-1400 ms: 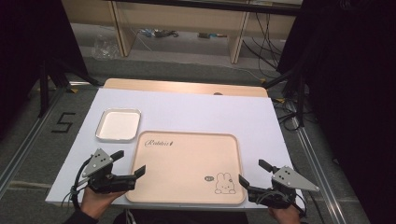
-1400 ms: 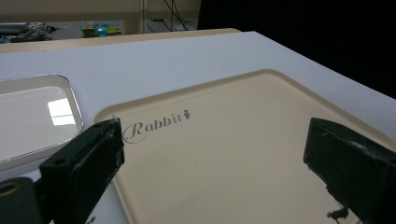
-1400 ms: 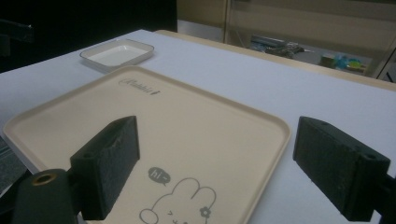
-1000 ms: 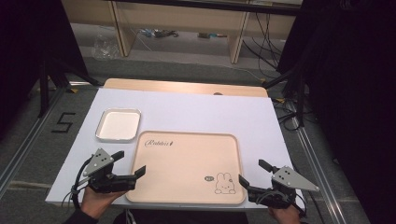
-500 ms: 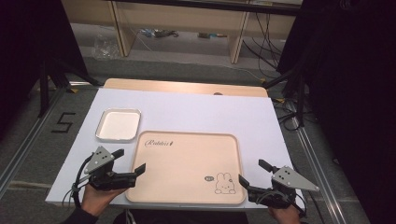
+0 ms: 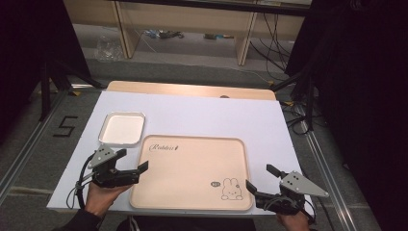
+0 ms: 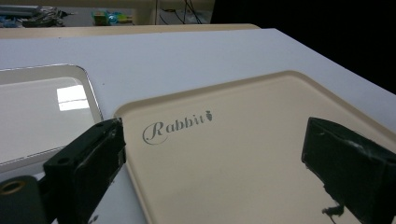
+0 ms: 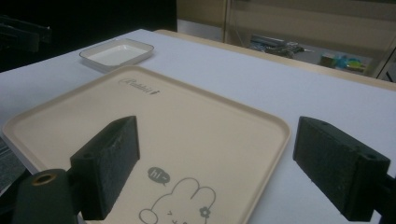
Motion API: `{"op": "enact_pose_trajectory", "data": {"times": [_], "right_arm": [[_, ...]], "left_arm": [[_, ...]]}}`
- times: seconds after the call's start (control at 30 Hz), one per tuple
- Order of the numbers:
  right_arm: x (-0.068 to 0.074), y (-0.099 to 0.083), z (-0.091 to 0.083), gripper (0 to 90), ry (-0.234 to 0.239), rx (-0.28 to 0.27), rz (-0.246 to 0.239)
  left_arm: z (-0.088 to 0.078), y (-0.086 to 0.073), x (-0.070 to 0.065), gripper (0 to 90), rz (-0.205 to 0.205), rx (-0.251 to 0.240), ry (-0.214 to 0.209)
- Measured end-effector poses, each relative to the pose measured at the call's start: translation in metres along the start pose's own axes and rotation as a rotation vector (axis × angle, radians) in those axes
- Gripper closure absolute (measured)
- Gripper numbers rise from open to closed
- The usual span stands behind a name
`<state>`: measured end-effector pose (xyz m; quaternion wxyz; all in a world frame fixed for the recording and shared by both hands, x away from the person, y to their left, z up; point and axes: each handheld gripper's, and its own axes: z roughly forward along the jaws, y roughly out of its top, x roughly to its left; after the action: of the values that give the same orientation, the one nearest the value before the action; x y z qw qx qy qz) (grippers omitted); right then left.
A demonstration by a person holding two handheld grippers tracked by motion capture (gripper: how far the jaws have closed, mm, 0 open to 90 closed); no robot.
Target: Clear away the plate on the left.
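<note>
A beige tray [image 6: 192,168] printed with "Rabbit" and a rabbit drawing lies flat on the white table cover [image 6: 211,118]. My left gripper [image 6: 132,160] hovers open at the tray's left rim. In the left gripper view the left gripper [image 7: 215,140] has one jaw outside the tray [image 7: 243,121] and the other over its inside. My right gripper [image 6: 262,177] stands open at the tray's front right corner. In the right gripper view the right gripper [image 8: 219,140] has one jaw above the tray [image 8: 140,107] near the rabbit and the other past the rim. Neither holds anything.
A small white square dish [image 6: 121,128] sits just beyond the tray's far left corner, also seen as the dish [image 7: 37,112] and the dish [image 8: 116,52]. The wooden table edge [image 6: 192,90] shows at the back. Shelves and cables lie on the floor behind.
My left gripper has shifted slightly forward along the tray's left rim. The right gripper, tray and dish have not moved.
</note>
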<state>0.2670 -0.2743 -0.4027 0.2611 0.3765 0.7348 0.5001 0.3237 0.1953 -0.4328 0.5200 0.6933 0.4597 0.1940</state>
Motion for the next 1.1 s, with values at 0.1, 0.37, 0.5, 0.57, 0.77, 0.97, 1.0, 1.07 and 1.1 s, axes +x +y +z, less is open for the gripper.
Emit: {"op": "enact_pose_trajectory", "data": {"times": [0.1, 0.37, 0.5, 0.57, 0.77, 0.97, 1.0, 1.07, 1.1], "right_arm": [[0.0, 0.0, 0.0, 15.3, -0.001, -0.007, 0.0], [0.0, 0.0, -0.001, 15.2, 0.002, -0.004, 0.005], [0.0, 0.0, 0.0, 15.2, 0.0, -0.006, -0.003], [0.0, 0.0, 0.0, 15.2, 0.0, -0.006, -0.002], [0.0, 0.0, 0.0, 15.2, 0.002, 0.0, -0.002], [0.0, 0.0, 0.0, 15.3, 0.001, 0.0, -0.001], [0.0, 0.0, 0.0, 15.3, 0.001, 0.0, -0.001], [0.0, 0.0, 0.0, 15.3, 0.0, -0.002, -0.001], [0.0, 0.0, 0.0, 15.3, 0.001, -0.001, -0.002]], "left_arm": [[0.003, 0.001, 0.002, 5.8, 0.001, 0.007, 0.006], [0.013, 0.004, 0.011, 5.8, -0.009, 0.024, 0.019], [0.016, 0.005, 0.015, 5.8, -0.018, 0.029, 0.033], [0.017, 0.006, 0.019, 5.8, -0.025, 0.033, 0.036], [0.019, 0.009, 0.029, 6.0, -0.037, 0.032, 0.064], [0.025, 0.011, 0.044, 6.8, -0.061, 0.042, 0.107], [0.025, 0.011, 0.046, 6.8, -0.065, 0.045, 0.114], [0.027, 0.012, 0.052, 7.3, -0.089, 0.049, 0.112], [0.028, 0.012, 0.055, 7.6, -0.09, 0.054, 0.118]]}}
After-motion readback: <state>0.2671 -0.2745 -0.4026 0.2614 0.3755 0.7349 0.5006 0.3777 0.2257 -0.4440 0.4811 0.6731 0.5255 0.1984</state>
